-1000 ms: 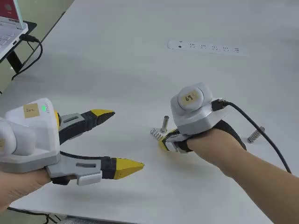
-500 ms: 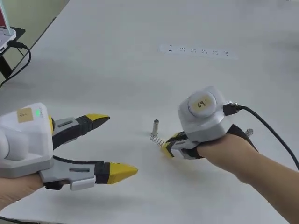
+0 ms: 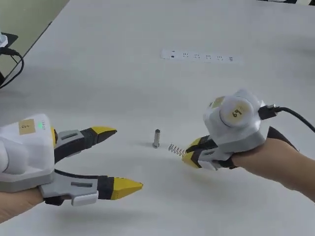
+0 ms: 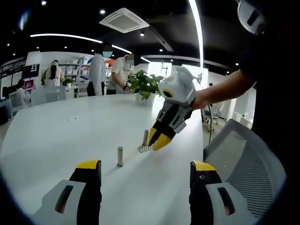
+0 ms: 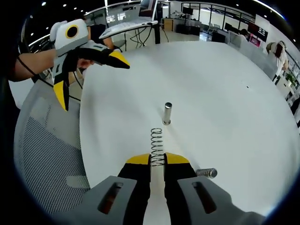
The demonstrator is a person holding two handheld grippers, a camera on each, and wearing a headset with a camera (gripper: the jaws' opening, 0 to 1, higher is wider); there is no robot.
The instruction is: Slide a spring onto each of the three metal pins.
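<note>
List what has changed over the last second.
The right gripper, shut on the spring, has drawn back from the upright pin toward the person's right, opening a gap; the spring's free end now points at the pin. Unchanged: the grip on the spring, the pin standing bare, the left gripper open and idle.

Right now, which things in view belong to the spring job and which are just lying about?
Job: spring, gripped by the right gripper; upright pin ahead of it; second pin lying flat, coil on it; left gripper, open.
Lying about: power strip; potted plant.
</note>
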